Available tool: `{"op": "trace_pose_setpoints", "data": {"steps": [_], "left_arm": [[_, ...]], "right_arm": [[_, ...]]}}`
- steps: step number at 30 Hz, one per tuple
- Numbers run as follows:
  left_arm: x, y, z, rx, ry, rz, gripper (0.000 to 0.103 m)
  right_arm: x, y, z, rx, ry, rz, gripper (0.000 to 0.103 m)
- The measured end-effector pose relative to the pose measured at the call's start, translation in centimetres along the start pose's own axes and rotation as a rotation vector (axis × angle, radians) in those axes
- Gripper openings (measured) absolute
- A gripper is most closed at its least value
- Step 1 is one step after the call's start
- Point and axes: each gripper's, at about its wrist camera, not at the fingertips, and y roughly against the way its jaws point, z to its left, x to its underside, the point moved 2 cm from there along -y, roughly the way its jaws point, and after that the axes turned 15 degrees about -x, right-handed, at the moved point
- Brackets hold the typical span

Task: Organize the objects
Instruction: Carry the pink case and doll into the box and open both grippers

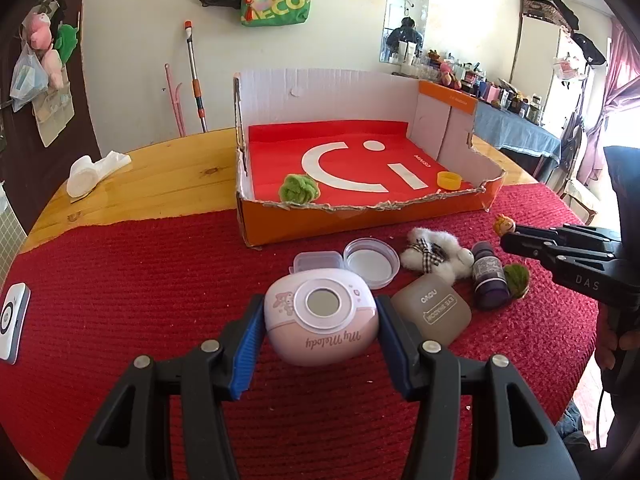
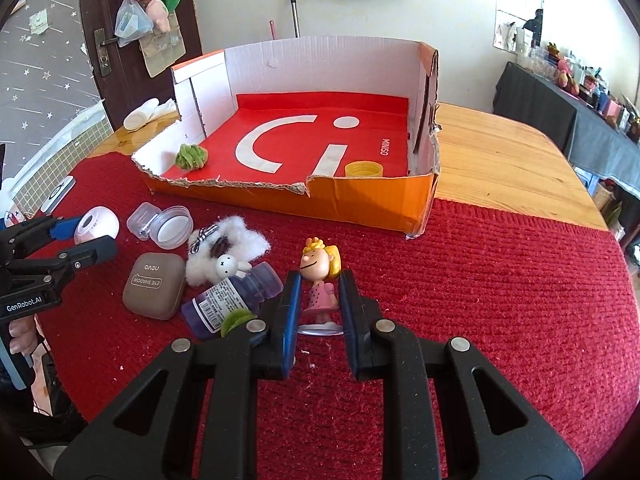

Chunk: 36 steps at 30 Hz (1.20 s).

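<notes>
My left gripper (image 1: 320,320) pinches pink "My Melody" case (image 1: 320,322); my right gripper (image 2: 320,312) straddles blonde figurine (image 2: 320,280), contact unclear; "EYE SHADOW" compact (image 2: 153,286) nearby.

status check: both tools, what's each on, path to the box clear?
Left tool straddles pink rounded My Melody case, contact unclear. Right tool flanks blonde pink-dress figurine, gaps visible. Orange cardboard box ahead, nothing between.

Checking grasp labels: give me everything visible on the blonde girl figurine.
The figurine looks like glossy plastic: yellow hair, smiling face, pink dotted dress, round clear base. It stands upright on the red mat, between the right gripper fingers, which sit close beside the dress; contact can't be confirmed. The left wrist view shows only its head.
</notes>
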Motion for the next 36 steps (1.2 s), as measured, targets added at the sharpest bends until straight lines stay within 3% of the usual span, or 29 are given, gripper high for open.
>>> {"op": "trace_pose_setpoints", "data": {"steps": [11, 20, 27, 36], "left_arm": [[-2.0, 1.2, -0.4, 0.021, -0.019, -0.044, 0.056], [-5.9, 0.9, -1.9, 0.077, -0.071, -0.076, 0.056], [-9.0, -1.9, -3.9, 0.136, -0.152, -0.051, 0.056], [-10.6, -6.6, -5.6, 0.189, -0.239, 0.056, 0.056]], "right_arm": [[-2.1, 1.6, 0.7, 0.013, 0.001, -0.056, 0.018], [-5.9, 1.3, 0.9, 0.015, -0.02, -0.093, 0.018], [-8.5, -1.5, 0.0, -0.001, -0.061, -0.058, 0.018], [-10.2, -5.3, -1.3, 0.02, -0.11, 0.021, 0.018]]}}
